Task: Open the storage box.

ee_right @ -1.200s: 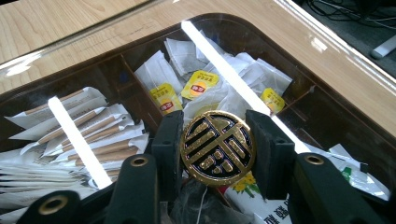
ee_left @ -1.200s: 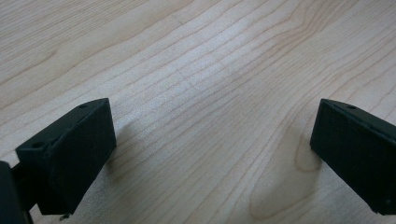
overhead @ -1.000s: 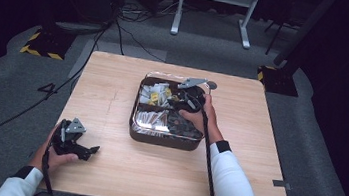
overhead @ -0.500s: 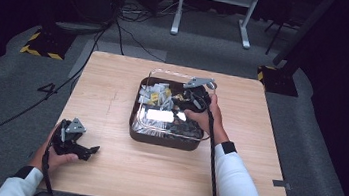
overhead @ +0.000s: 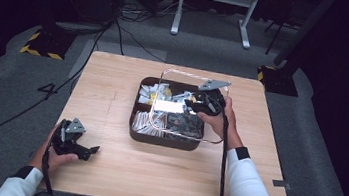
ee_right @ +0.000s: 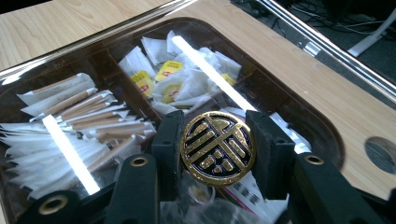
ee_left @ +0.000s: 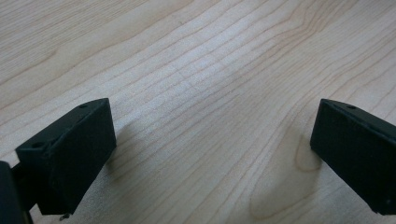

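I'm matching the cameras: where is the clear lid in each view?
High view: clear lid right of centre, lifted over the brown tray, in the right claw.
Right gripper view: lid across the frame, gold knob clamped between the jaws.
Left gripper view: wood between the left claw's open jaws.
Shared landmark: the wooden table.

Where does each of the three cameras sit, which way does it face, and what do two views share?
High view: above the person's side, facing forward and down on the table; forearms show.
Left gripper view: on the left gripper, facing bare tabletop; open jaws.
Right gripper view: on the right gripper, facing the tray; jaws clamp the clear lid's gold knob.
Shared: tray, lid.
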The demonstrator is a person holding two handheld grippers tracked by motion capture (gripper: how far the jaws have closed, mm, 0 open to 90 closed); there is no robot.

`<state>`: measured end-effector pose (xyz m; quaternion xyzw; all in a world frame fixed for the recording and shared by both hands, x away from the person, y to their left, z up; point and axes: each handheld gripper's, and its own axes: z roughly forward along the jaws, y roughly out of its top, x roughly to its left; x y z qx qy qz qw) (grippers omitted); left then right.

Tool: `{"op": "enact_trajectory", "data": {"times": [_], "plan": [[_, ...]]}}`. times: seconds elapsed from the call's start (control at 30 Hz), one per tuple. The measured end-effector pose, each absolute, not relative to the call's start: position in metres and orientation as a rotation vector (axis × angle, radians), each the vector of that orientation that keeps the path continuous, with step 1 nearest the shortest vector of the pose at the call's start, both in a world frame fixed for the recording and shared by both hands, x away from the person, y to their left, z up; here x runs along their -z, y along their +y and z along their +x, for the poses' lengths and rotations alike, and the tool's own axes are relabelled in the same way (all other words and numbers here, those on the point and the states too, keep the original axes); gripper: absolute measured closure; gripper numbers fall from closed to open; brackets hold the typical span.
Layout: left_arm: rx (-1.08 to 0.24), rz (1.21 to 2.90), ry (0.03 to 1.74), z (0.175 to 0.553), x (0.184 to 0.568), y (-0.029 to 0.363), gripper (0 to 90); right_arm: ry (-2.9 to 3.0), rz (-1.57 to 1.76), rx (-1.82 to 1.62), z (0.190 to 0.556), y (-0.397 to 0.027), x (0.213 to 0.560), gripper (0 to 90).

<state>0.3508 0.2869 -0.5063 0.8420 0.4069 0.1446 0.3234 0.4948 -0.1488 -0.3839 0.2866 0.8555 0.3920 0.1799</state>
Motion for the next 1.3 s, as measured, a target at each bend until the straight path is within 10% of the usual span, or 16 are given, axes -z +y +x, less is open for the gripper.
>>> {"op": "enact_trajectory", "data": {"times": [1.3], "plan": [[-0.378, 2.212, 1.062, 0.351, 0.506, 0.287, 0.4, 2.338, 0.906, -1.101, 0.467, -0.238, 0.382, 59.4]]}}
